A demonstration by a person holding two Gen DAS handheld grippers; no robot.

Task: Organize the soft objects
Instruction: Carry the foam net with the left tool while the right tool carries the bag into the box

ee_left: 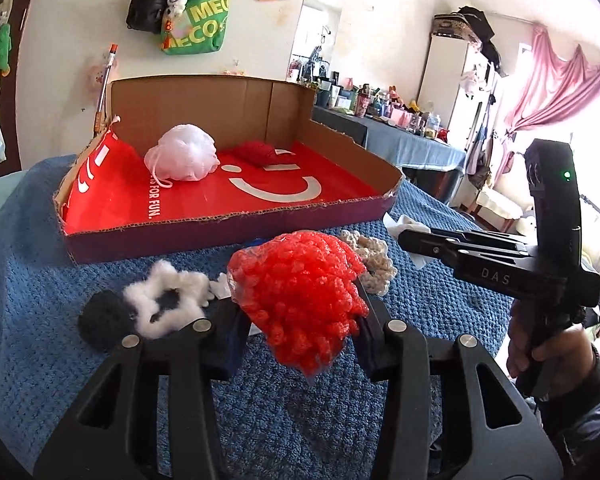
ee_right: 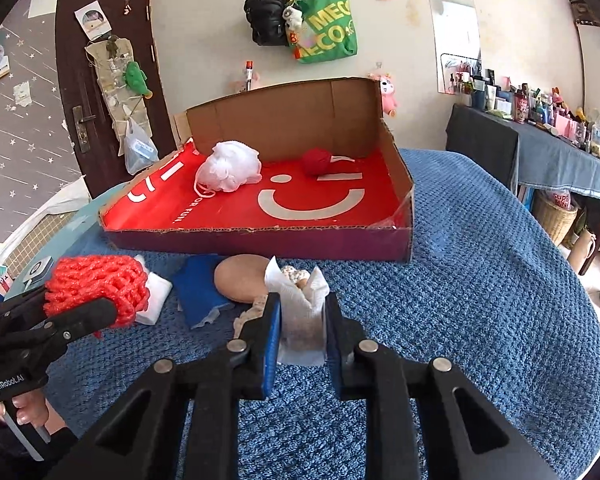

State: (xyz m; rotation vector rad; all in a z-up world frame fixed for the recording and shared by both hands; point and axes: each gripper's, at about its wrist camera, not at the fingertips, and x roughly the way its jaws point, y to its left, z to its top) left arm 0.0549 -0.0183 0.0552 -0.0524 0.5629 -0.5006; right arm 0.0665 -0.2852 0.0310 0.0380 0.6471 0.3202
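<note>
**Red foam net and white tissue bundle, each held in a gripper before the box**

Red foam net (ee_left: 300,300), a crinkled mesh lump, sits clamped between the jaws of the left gripper (ee_left: 300,334), which are narrowed onto it from both sides. In the right wrist view the same net (ee_right: 96,286) shows at the left edge, raised above the blue blanket (ee_right: 480,280). The right gripper (ee_right: 302,332) is closed on a white tissue bundle (ee_right: 300,308), its blue pads pressing the bundle's two sides; a brownish filling shows through the tissue, and what it is cannot be told. In the left wrist view that gripper (ee_left: 412,242) enters from the right, held by a hand (ee_left: 548,356), with white tissue at its tip.

On the blanket below the grippers lie the other soft things: a white fluffy ring (ee_left: 168,300), a black pom-pom (ee_left: 104,320) touching it, a cream crochet piece (ee_left: 374,258), a blue cloth (ee_right: 200,288), a tan pad (ee_right: 242,278) and a white pad (ee_right: 156,298) just beside the net.

Behind them stands a shallow cardboard box (ee_right: 260,240) with a red liner bearing a smile mark. Inside, a white mesh pouf (ee_right: 230,166) rests toward the left, and a red yarn ball (ee_right: 316,162) near the back wall, well apart from it.

A green bag (ee_right: 328,32) and a black bag (ee_right: 266,20) hang on the wall behind.
</note>
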